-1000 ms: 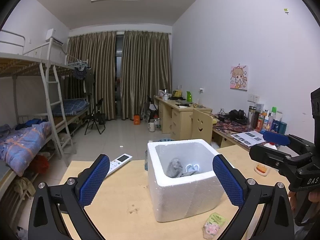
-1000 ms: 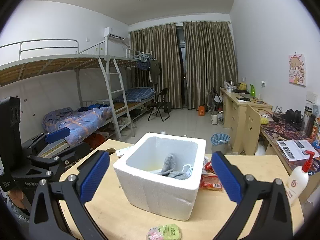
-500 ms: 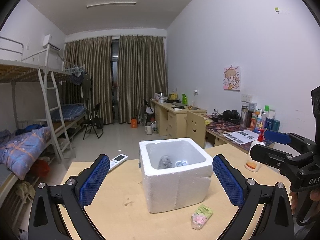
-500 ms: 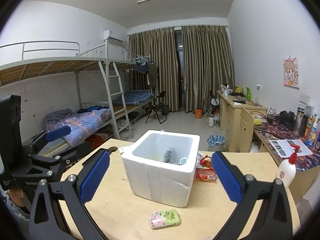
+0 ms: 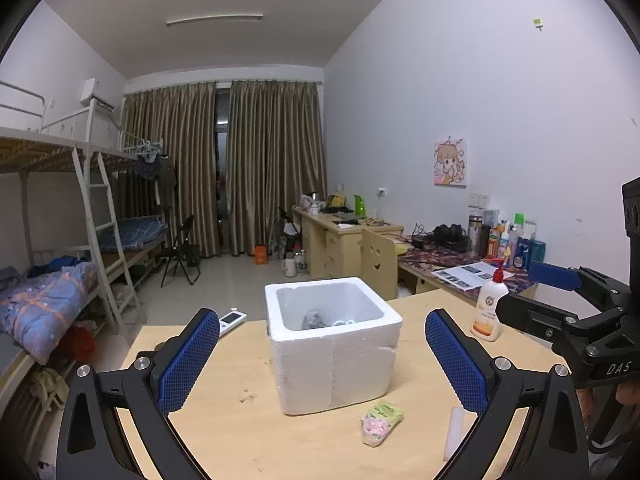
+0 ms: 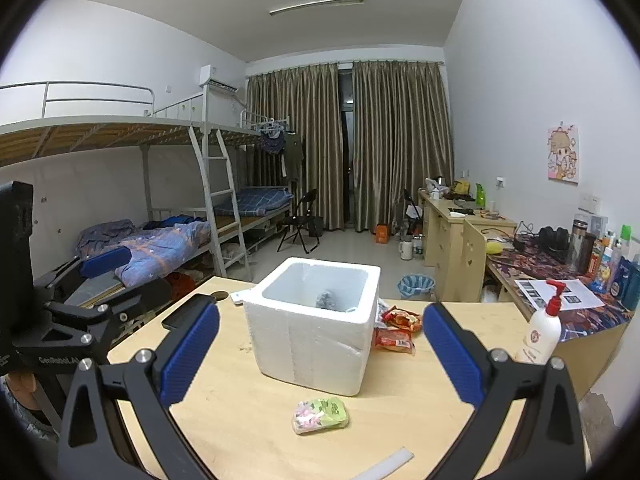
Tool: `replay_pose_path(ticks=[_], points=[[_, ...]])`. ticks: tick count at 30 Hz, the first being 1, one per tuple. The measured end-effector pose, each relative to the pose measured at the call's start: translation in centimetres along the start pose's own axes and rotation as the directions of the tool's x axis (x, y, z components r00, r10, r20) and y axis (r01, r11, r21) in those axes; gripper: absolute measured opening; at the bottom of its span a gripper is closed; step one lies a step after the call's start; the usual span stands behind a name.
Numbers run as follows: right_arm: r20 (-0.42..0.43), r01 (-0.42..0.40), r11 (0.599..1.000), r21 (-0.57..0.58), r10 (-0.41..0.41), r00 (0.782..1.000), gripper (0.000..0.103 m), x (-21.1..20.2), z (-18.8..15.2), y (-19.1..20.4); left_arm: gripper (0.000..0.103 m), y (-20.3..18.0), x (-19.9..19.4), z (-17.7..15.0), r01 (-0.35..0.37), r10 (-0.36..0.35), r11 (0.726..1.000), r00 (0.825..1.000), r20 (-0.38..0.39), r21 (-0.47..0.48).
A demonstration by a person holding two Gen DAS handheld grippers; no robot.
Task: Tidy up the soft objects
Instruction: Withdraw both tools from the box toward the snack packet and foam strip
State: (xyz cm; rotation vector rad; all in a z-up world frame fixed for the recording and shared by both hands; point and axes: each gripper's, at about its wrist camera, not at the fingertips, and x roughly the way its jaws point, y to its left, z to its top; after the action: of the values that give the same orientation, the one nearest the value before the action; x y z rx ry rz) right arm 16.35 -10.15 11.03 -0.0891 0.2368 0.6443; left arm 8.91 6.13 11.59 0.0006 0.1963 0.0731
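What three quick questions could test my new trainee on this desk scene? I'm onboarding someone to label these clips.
1. True or false: both the left gripper and right gripper are open and hold nothing.
2. What lies inside the white foam box?
A. grey soft item
B. lotion bottle
C. remote control
3. Fill in: the green and pink packet lies on the wooden table, ____ the box.

Key: 1 true; 2 A, the grey soft item; 3 outside.
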Motion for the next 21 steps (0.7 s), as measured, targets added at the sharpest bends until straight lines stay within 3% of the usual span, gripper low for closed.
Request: replay_pose_path(ticks=[9,21], points=[[0.003,0.02,1.0,0.006,-0.02,1.0,0.103,-1.3,-1.2,-0.1,0.103,-1.2,-1.1,-1.0,0.029,-0.029,1.0,1.0,-0.007,0.001],[-0.037,0.044,0.998,0.035,-0.042,0.998,0.103,-1.3,-3.8,-1.2,0.103,-2.2,0.4,-3.4,0.079,-0.078,0.997,0.996,-0.041,0.012]])
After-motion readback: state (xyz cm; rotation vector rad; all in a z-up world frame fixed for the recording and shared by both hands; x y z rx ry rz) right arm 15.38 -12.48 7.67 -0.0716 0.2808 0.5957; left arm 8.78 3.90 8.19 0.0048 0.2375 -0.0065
